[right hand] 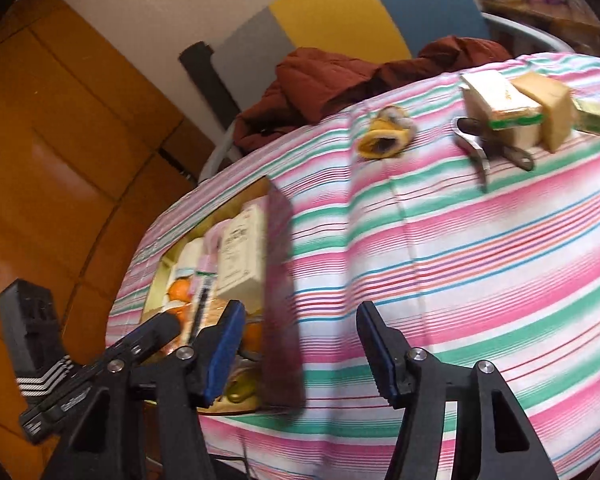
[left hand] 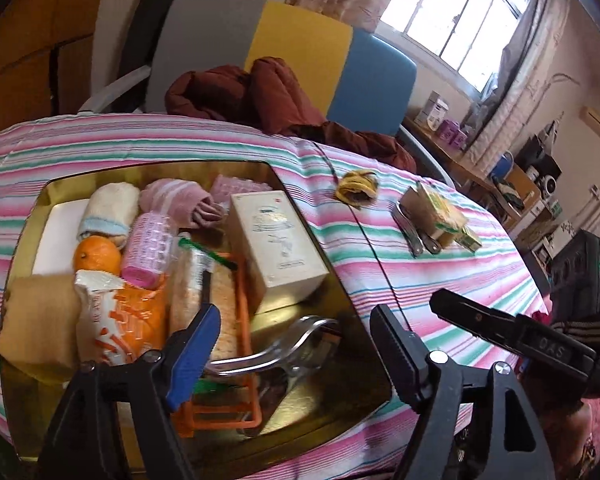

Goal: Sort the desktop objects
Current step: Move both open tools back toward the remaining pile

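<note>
So the left tongs (left hand: 296,344) are spread wide with nothing between them, hanging over a gold tray (left hand: 332,280) at lower left of the frame. The tray's crammed: an orange (left hand: 97,255), a cream box (left hand: 278,240), rolled towels (left hand: 112,208), an orange snack bag (left hand: 128,320), and a shiny metal tool (left hand: 276,352) right under the tongs. Striped cloth (left hand: 440,280) covers the desk; the right tongs (left hand: 512,332) poke in at right.

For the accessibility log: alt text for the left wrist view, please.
The open left gripper hovers empty over a gold tray packed with an orange, a cream box and metal tongs, on a striped tablecloth.
</note>
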A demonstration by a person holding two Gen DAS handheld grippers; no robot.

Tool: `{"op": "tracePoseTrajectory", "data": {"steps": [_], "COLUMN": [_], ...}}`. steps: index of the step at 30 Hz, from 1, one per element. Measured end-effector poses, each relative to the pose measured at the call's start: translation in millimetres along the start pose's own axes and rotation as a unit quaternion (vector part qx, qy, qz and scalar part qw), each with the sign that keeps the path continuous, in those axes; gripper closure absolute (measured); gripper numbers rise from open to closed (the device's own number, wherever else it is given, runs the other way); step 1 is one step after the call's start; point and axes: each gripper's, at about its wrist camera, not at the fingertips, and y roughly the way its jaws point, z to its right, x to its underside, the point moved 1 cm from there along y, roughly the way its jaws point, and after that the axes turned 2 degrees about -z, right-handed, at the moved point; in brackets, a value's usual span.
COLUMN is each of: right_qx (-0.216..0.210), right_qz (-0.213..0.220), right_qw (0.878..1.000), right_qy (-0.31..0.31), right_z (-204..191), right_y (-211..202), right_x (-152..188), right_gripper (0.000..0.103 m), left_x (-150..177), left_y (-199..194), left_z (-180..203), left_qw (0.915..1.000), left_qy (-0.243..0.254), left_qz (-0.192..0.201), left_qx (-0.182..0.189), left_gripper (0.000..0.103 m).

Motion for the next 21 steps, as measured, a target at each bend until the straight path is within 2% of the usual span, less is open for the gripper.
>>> {"op": "tracePoseTrajectory", "data": {"steps": [6,13,21], "right_qx": [0.051,0.117,0.171], "right_qz": [0.013,0.029,0.038], "right_qw": [0.999,0.993,0.985], "right_qy": [0.006,0.014,0.009], "right_z": [37.4,85.2,129.8], "right_y": [-12.0,-28.8,-44.5], "right_x": [-5.1,-9.3,-28.8], "right_gripper": [0.043,0.038,0.038], "left_x": [-6.8,-9.3,-11.0], "left_y": [12.8,40.4,56.3], "left_z": [34.5,74.1,105.0], "left_qw": [0.9981,0.9921,0.9880], "left_qy": [0.056,0.096,0.126], "left_qz": [-0.024,-0.076,-0.085], "left_qx": [-0.008,0.026,0.028], "left_gripper": [0.023,0.022,0.022]}}
